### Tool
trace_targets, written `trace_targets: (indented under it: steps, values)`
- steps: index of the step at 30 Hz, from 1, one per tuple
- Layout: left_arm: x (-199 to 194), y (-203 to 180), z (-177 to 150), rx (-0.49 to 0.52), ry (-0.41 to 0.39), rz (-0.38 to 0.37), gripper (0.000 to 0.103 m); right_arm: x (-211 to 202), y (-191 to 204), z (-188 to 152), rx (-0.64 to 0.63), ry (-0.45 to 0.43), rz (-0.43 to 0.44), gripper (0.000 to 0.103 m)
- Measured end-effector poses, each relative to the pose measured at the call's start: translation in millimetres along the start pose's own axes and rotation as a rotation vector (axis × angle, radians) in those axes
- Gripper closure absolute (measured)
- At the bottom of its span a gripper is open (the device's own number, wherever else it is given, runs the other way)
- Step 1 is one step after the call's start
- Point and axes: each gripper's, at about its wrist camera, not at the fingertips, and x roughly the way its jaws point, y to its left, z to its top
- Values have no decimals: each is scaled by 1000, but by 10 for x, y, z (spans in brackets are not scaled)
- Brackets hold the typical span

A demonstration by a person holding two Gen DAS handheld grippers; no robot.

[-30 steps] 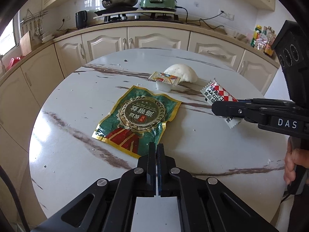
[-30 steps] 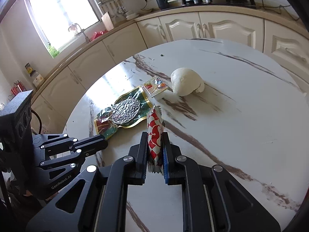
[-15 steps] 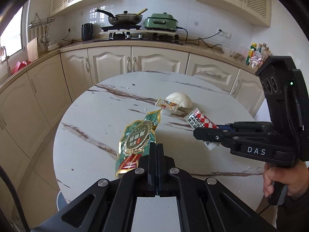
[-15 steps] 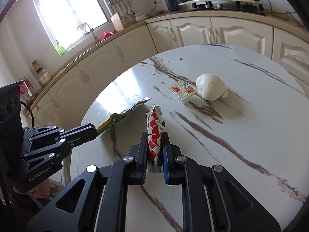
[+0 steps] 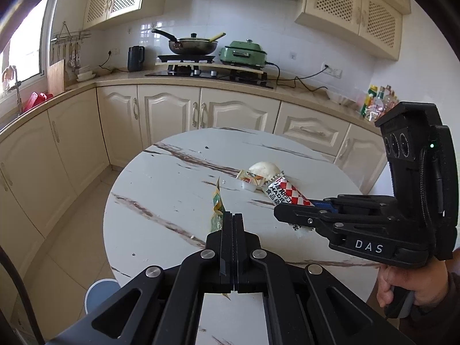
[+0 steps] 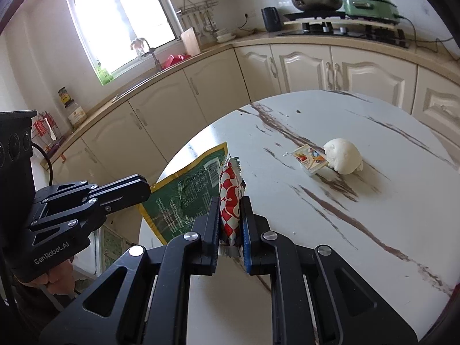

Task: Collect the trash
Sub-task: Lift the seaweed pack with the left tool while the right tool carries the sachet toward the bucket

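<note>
My left gripper (image 5: 233, 215) is shut on a green and gold snack packet (image 5: 217, 210), which hangs edge-on above the round marble table (image 5: 161, 230). In the right wrist view the packet's printed back (image 6: 189, 198) shows beside the left gripper (image 6: 143, 185). My right gripper (image 6: 231, 201) is shut on a red and white checked wrapper (image 6: 229, 184), which is also held off the table. That wrapper (image 5: 283, 194) sticks out past the right gripper (image 5: 280, 212) in the left wrist view. A small foil-lidded sauce cup (image 6: 312, 159) and a crumpled white ball (image 6: 343, 155) lie together on the table.
A round blue-rimmed container (image 5: 100, 290) stands on the floor below the table's near left edge. Cream cabinets (image 5: 166, 115) and a counter with a stove (image 5: 207, 69) curve around behind the table. A hand (image 5: 408, 284) grips the right gripper's handle.
Both grippers have risen and drawn back from the table. The green packet has come up off the tabletop and turned edge-on. The red and white wrapper stays held.
</note>
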Motion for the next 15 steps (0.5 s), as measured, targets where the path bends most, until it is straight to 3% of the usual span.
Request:
trace_targets:
  steps: [15]
  values:
    - [-415, 101, 30, -29, -35, -10, 103, 50, 339, 7, -28, 5, 13, 90]
